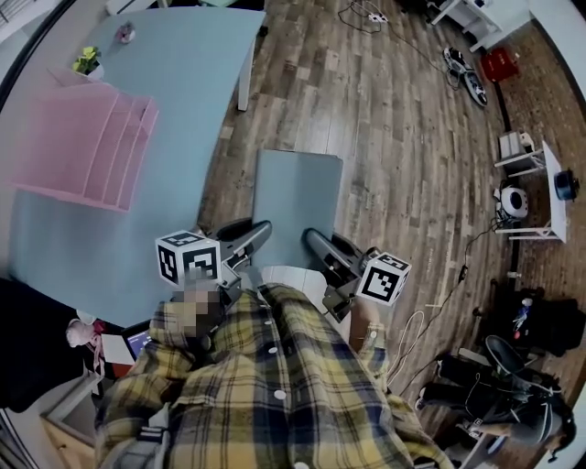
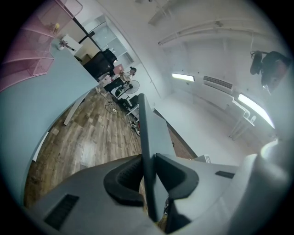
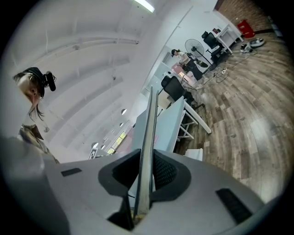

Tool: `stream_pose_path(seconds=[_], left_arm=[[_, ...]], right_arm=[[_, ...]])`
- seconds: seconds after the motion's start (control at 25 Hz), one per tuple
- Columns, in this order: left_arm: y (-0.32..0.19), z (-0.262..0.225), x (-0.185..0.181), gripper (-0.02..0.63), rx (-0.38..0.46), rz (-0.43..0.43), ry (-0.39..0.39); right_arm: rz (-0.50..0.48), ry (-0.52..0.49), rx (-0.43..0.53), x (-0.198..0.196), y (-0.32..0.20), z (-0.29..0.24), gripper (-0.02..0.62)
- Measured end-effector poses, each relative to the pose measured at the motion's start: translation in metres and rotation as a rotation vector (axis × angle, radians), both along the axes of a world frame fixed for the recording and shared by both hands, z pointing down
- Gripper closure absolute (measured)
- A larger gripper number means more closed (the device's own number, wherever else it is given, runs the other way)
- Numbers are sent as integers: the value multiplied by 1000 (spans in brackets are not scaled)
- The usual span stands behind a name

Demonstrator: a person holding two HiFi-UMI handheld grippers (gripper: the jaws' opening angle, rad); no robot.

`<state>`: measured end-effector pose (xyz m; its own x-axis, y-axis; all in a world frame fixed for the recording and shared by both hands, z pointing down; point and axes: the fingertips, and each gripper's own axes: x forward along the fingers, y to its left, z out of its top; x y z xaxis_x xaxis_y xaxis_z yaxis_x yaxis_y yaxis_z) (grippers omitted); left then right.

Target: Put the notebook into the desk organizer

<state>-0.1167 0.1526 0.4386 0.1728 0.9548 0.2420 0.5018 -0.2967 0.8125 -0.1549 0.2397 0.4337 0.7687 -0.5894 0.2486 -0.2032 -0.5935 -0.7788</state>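
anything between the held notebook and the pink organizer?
Head view: only bare blue tabletop and a strip of wood floor lie between the notebook and the desk organizer; no object stands there.

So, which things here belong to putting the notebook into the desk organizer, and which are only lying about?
For the job:
- notebook, gripped by the left tool and right tool
- pink desk organizer on the table

Lying about:
- small plant on the table
- cables and a red object on the floor
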Motion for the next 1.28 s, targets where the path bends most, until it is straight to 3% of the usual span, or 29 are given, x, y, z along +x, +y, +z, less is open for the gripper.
stream_pose_path(seconds=[0.32, 0.64, 0.84, 1.28], left_arm=[[-15, 9, 59, 525, -7, -80, -16], [-63, 4, 88, 525, -9, -271, -22], [-106, 9, 102, 525, -11, -457, -28], [-184, 12, 148, 526, -5, -960, -14]], right_arm=[[-73, -27, -1, 65, -12, 10, 526], [-258, -30, -4, 112, -56, 5, 525], [-440, -30, -7, 144, -97, 9, 526], [-920, -40, 6, 234, -188, 16, 525]])
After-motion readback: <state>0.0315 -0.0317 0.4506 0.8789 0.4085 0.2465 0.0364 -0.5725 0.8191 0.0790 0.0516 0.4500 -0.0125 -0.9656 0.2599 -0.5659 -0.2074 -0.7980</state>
